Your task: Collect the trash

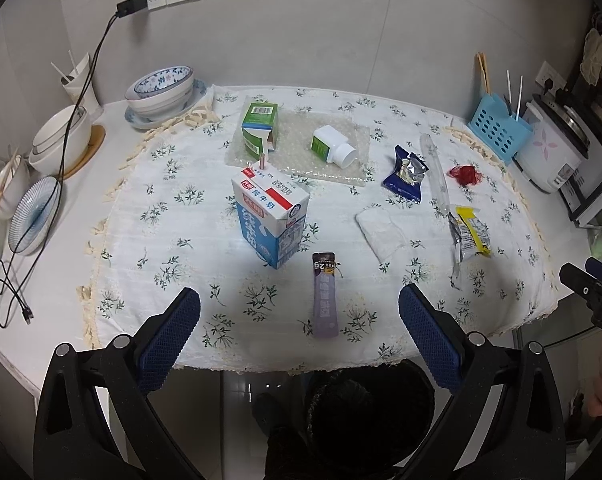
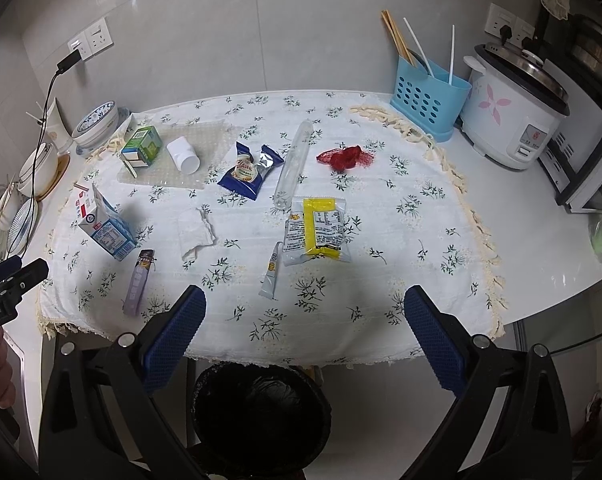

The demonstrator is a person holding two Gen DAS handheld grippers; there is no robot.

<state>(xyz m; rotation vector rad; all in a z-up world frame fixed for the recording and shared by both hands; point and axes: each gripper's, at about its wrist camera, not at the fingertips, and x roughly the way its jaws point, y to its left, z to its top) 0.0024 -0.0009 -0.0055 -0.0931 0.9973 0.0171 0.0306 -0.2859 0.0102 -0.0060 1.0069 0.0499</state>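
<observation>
Trash is scattered over a floral tablecloth: a blue milk carton with a straw, a purple sachet, a crumpled tissue, a yellow-and-clear packet, a small tube, a blue snack wrapper, a clear plastic tube, a red net, a green box and a white bottle. A black-lined bin stands under the table's front edge. My left gripper is open near the sachet. My right gripper hangs open above the bin.
Stacked bowls and plates sit at the left with a black cable. A blue utensil holder and a white rice cooker stand at the back right. The green box and the bottle lie on a bubble-wrap sheet.
</observation>
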